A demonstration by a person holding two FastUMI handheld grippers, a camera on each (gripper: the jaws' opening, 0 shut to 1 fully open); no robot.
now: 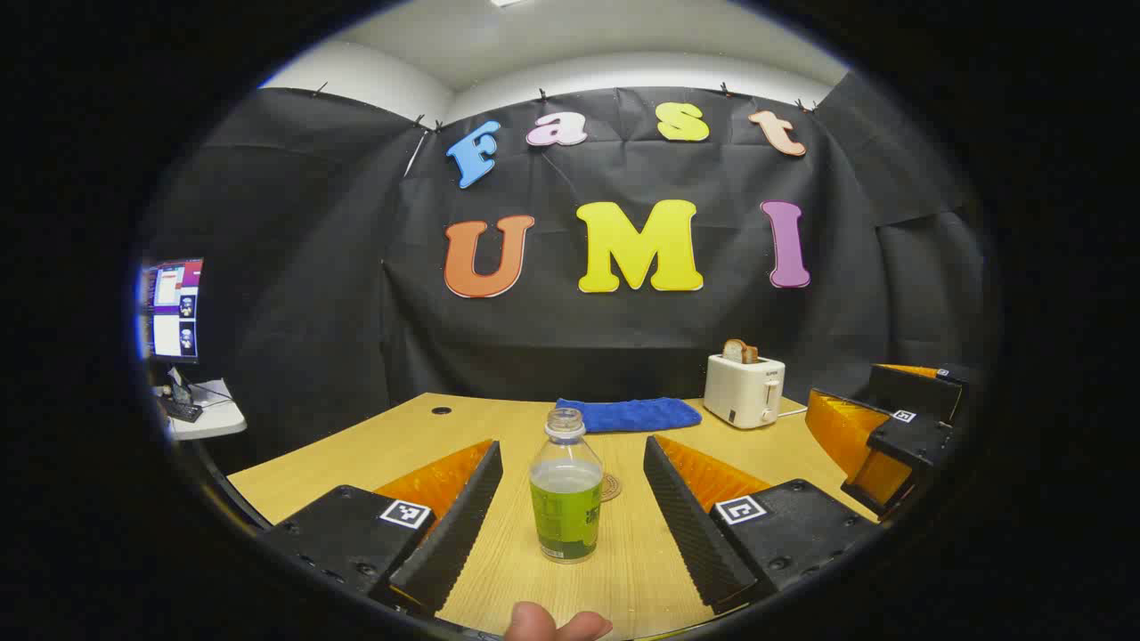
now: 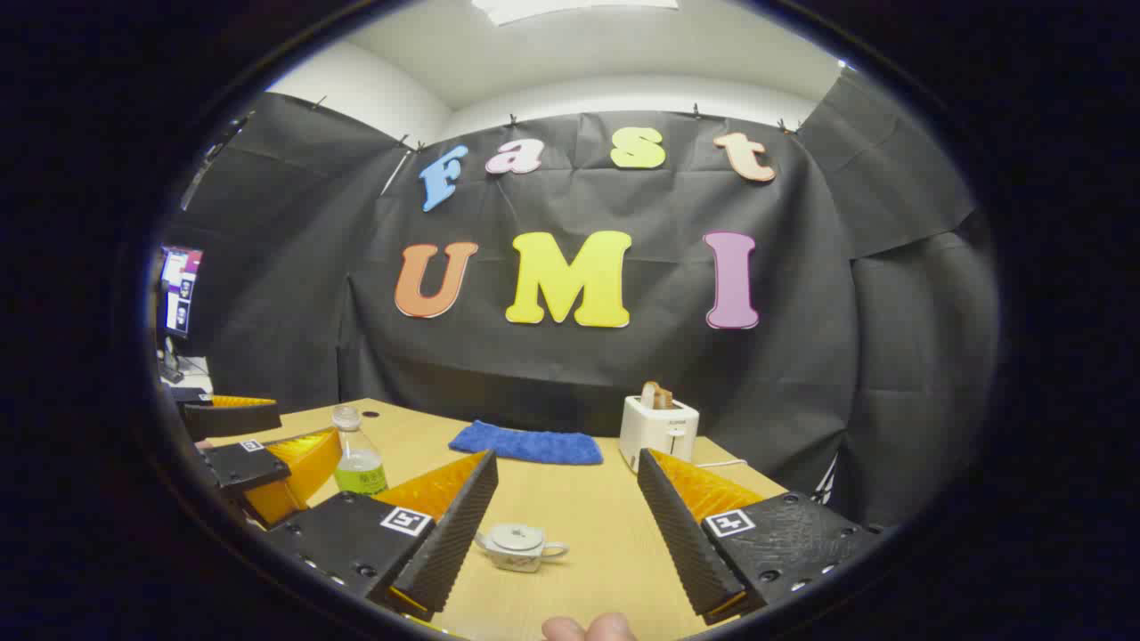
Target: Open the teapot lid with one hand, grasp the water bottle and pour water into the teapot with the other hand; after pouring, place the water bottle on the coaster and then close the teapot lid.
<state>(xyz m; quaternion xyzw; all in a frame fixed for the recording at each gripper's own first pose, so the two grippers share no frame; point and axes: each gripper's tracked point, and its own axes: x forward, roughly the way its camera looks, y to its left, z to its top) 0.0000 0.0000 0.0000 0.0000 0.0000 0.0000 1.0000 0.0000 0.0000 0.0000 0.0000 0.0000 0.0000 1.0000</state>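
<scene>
Left gripper view: the left gripper (image 1: 570, 525) is spread wide, its fingers either side of the uncapped water bottle (image 1: 566, 491) on the wooden table (image 1: 374, 445), touching nothing. A coaster (image 1: 610, 487) lies just behind the bottle. Right gripper view: the right gripper (image 2: 565, 525) is likewise apart, with the lidded teapot (image 2: 518, 545) standing between its fingers, untouched.

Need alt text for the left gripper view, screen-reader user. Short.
An uncapped water bottle, partly filled, stands upright on a wooden table between the open fingers of the left gripper, untouched. A round coaster lies just behind it; farther back are a blue cloth and a white toaster holding toast. The right gripper shows at the right edge.
</scene>
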